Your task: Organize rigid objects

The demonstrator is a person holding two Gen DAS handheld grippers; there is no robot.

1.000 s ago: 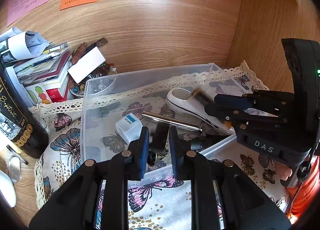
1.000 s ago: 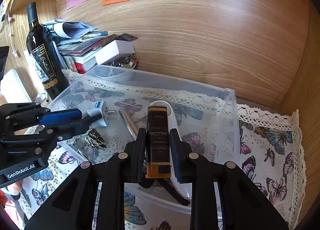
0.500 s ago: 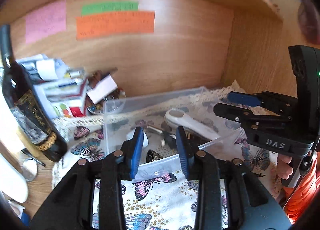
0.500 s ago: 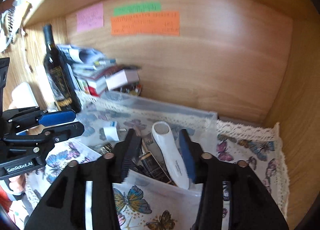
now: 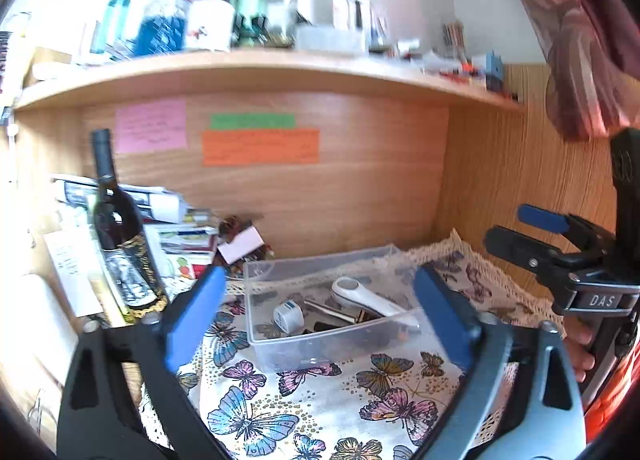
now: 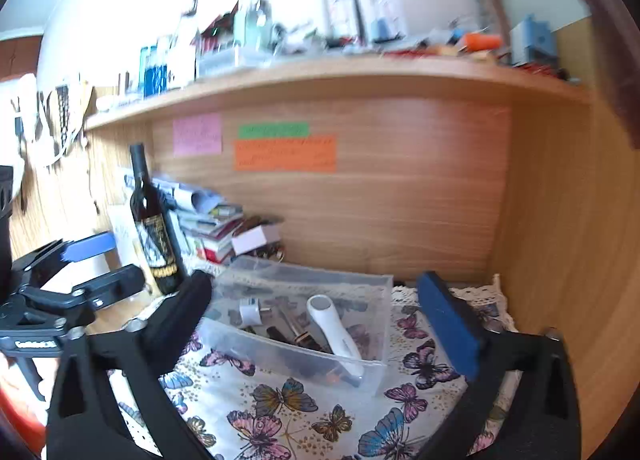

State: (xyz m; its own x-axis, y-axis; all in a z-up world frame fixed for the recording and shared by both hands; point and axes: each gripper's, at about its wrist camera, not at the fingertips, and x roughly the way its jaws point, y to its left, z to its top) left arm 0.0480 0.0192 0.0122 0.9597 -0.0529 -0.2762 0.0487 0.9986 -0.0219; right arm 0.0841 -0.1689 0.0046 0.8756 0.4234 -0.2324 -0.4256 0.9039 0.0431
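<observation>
A clear plastic bin [image 5: 320,344] [image 6: 288,356] stands on the butterfly cloth [image 5: 320,412]. In it lie a white handheld device [image 5: 368,300] [image 6: 332,324], a white plug adapter [image 5: 288,314] [image 6: 250,310], a metal rod [image 5: 324,307] and dark small items. My left gripper [image 5: 320,300] is open and empty, held back in front of the bin. My right gripper [image 6: 316,300] is open and empty, also back from the bin. Each gripper shows at the side of the other's view, the right one [image 5: 536,236] and the left one [image 6: 100,264].
A dark wine bottle [image 5: 120,236] [image 6: 154,228] stands left of the bin beside a pile of books and papers [image 5: 172,220]. Wooden walls close the back and right. Sticky notes [image 5: 260,146] hang on the back wall. A cluttered shelf [image 5: 260,68] runs overhead.
The right gripper let go of the dark amber bottle into the bin. Both grippers opened wide and pulled back and up, away from the bin.
</observation>
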